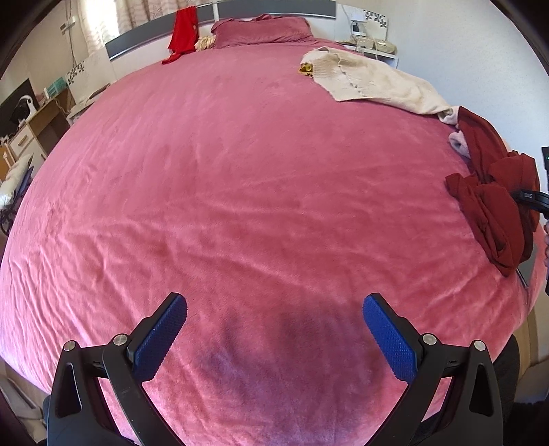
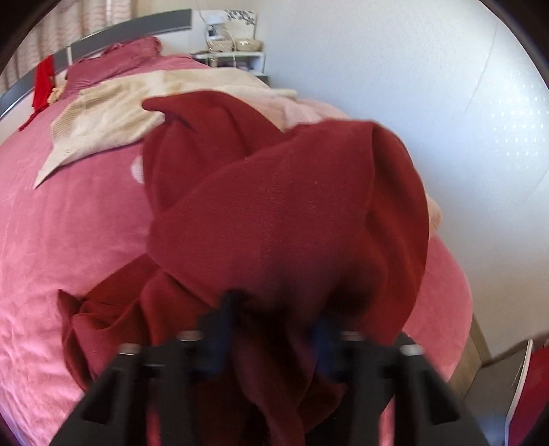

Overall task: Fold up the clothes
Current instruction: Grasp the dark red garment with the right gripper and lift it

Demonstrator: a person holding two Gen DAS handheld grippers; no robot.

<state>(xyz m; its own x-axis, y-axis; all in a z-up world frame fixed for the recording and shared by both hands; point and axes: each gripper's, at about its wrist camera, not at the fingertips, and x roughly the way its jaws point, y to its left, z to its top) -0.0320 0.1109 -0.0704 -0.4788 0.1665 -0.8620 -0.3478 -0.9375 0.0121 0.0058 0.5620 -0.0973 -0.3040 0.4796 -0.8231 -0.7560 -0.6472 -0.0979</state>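
Right hand-held gripper [image 2: 274, 326]: buried in a bunched dark-red garment [image 2: 281, 212] at the bed's right edge. Its blue fingers are blurred and cloth fills the gap between them, so it looks clamped on a fold, though the blur leaves some doubt.

Left hand-held gripper [image 1: 274, 305]: jaws spread wide, nothing between the blue pads [image 1: 161, 339], held low over bare pink bedspread [image 1: 240, 171] at the near edge of the bed.

Dark-red garment: crumpled, with folds heaped toward the right wrist camera and a loose tail trailing left onto the bedspread. In the left wrist view it sits at the far right, well apart from the left hand-held gripper.

Cream garment [image 1: 377, 82]: spread flat farther up the bed near the right side, its near end meeting the dark-red heap.

Red cloth [image 1: 183, 32]: hung over the headboard, beside the pillow [image 1: 264, 29].

Step in hand: by the look of it, the right hand-held gripper is taking the dark-red garment off the pile at the bed's edge; it is not folded.

Next move calls for: judged from this, carrying the garment to the open middle of the bed, where the free left hand-held gripper can take a second corner and spread it flat. The tail dragging on the bedspread may snag or twist.
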